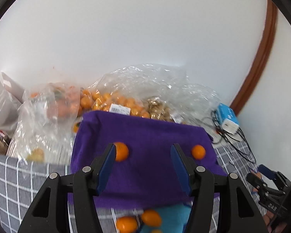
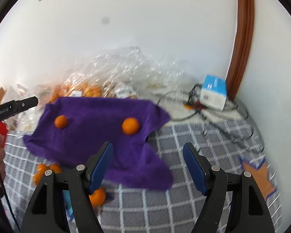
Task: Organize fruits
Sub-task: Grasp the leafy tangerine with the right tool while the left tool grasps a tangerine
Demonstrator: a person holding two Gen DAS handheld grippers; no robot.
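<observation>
Small round orange fruits are sitting loose on the purple cloth. Both tongs are hanging wide open, gripping nothing. Nudging that cloth is probably sending them rolling.

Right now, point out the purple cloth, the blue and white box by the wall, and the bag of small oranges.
purple cloth (image 2: 99,120): right wrist view, bare middle between the two oranges lying on it.
blue and white box (image 2: 213,92): right wrist view, its front face.
bag of small oranges (image 1: 114,101): left wrist view, fruit showing through the plastic.
</observation>
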